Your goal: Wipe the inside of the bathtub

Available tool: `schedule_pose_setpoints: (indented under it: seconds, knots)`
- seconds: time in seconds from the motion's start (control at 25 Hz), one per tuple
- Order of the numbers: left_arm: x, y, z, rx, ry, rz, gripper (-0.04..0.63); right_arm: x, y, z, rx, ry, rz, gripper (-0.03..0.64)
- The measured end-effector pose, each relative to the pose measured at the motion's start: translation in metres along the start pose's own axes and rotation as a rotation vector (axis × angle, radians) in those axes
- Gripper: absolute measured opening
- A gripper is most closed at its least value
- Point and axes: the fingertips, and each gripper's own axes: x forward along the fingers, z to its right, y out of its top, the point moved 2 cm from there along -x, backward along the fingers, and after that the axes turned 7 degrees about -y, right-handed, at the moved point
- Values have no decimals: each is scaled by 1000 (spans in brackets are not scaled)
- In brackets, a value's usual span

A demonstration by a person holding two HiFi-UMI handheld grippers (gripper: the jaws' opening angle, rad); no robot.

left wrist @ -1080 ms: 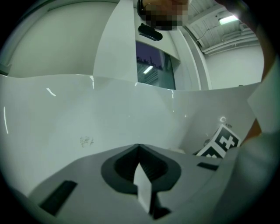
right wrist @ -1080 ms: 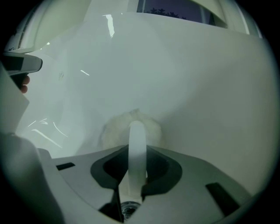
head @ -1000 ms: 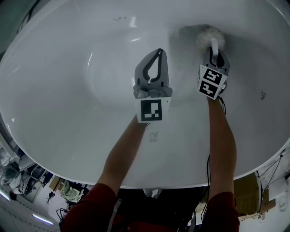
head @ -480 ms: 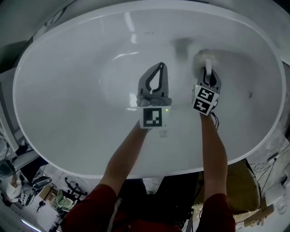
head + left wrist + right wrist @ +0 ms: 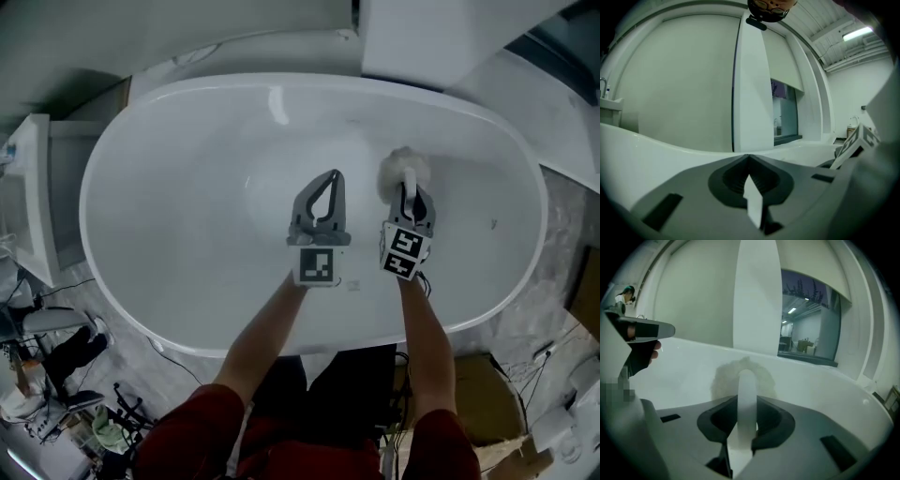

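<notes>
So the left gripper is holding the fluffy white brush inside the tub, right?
No, the right gripper holds the fluffy white brush inside the tub. The right gripper view shows its jaws shut on the brush's handle; the left gripper is shut on nothing.

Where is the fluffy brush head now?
In head view the brush head is right of the bathtub's centre, ahead of the right gripper clamping its handle.

A workshop-like lab space is showing: a freestanding bathtub (image 5: 309,82) is sitting among scattered gear (image 5: 66,366), cardboard boxes (image 5: 483,389) and an industrial strip light (image 5: 857,33).
</notes>
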Motion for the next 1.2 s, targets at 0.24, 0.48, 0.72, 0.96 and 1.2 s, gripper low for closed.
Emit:
schedule_pose_setpoints:
  seconds: [0.24,0.48,0.72,0.96,1.2]
  knots:
    - [-42,54,-26,-6,2,-21,17,-65,54,-42,39,41,20,95]
    - [-81,116,-50,-27,27,-8,17,-124,134,-58,66,51,98,95]
    - [-117,183,-43,3,-20,29,17,-186,205,-63,62,49,197,95]
    - [-134,245,-31,37,-52,65,17,-234,257,-47,82,49,295,95]
    - [-153,286,-17,57,-46,121,17,-285,287,-28,79,54,392,95]
